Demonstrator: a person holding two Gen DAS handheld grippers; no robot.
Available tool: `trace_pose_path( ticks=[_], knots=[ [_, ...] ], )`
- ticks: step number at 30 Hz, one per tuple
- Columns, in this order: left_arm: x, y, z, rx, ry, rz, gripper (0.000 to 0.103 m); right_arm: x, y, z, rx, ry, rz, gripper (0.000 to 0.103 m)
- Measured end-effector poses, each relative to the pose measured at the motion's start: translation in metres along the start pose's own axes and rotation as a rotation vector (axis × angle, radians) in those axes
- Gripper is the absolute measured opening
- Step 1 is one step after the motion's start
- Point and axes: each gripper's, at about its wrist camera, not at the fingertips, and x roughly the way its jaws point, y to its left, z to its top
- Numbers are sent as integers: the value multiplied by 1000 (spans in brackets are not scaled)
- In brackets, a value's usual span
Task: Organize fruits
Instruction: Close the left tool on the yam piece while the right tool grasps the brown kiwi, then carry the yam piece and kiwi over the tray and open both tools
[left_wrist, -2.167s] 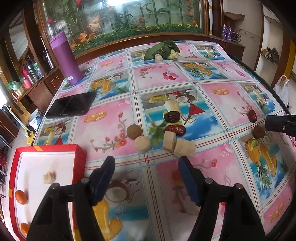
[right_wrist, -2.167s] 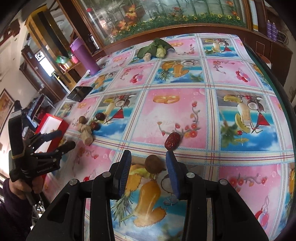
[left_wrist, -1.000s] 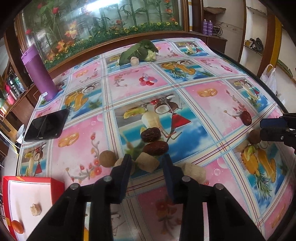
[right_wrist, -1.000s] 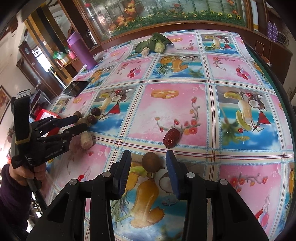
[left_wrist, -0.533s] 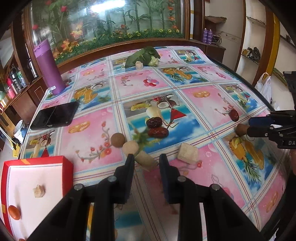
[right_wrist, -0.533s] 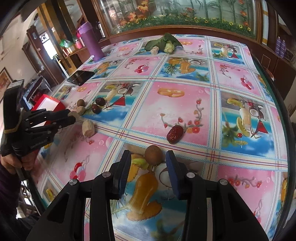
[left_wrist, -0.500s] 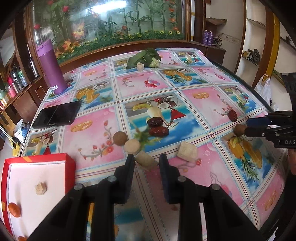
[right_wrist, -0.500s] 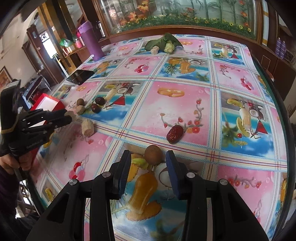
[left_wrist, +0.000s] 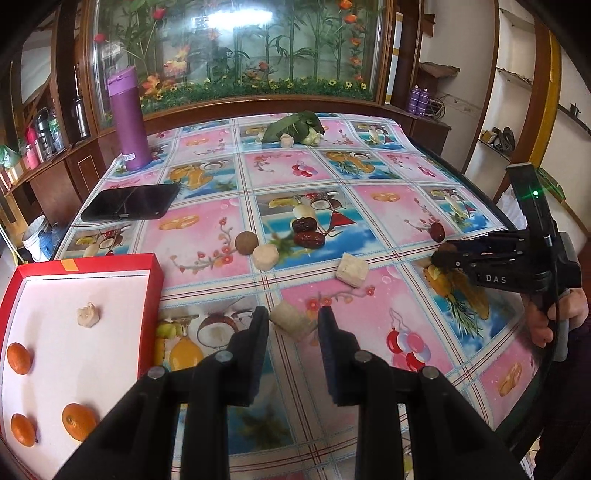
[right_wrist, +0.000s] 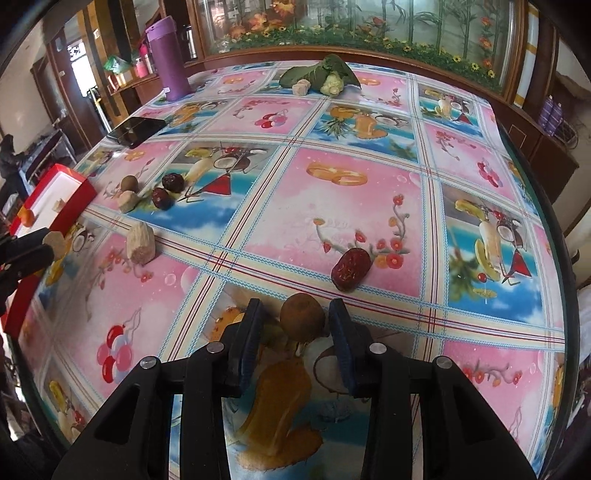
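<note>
My left gripper (left_wrist: 291, 321) is shut on a beige cylindrical fruit piece (left_wrist: 293, 320) and holds it above the table beside the red tray (left_wrist: 151, 291). The tray holds three oranges (left_wrist: 18, 357) and one beige chunk (left_wrist: 88, 314). My right gripper (right_wrist: 295, 325) is open around a brown round fruit (right_wrist: 302, 316) on the table; its jaws stand apart from it. A red date (right_wrist: 350, 268) lies just beyond. On the table also lie two dates (left_wrist: 308, 238), a brown fruit (left_wrist: 246, 242) and beige pieces (left_wrist: 265, 256) (left_wrist: 351, 274).
A black phone (left_wrist: 131, 206) and a purple bottle (left_wrist: 127, 118) stand at the far left of the table. Green leaves with pale pieces (left_wrist: 295, 129) lie at the far edge. The table's right edge (right_wrist: 554, 229) curves close to my right gripper.
My left gripper closed on the beige cylindrical piece, lifted it and drew back toward the red tray. The right gripper stayed open around the brown fruit.
</note>
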Motion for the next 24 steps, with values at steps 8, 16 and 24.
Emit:
trace_pose_path(
  ticks=[8, 16, 24],
  knots=[
    [-7, 1, -2, -2, -10, 5, 30, -7, 37, -1, -107, -69, -110, 23],
    [-9, 6, 1, -12, -16, 25, 30, -19, 49, 3, -117, -128, -208, 23],
    [-20, 12, 1, -21, -35, 26, 30, -26, 63, 7, -125, -156, -281, 23]
  ],
)
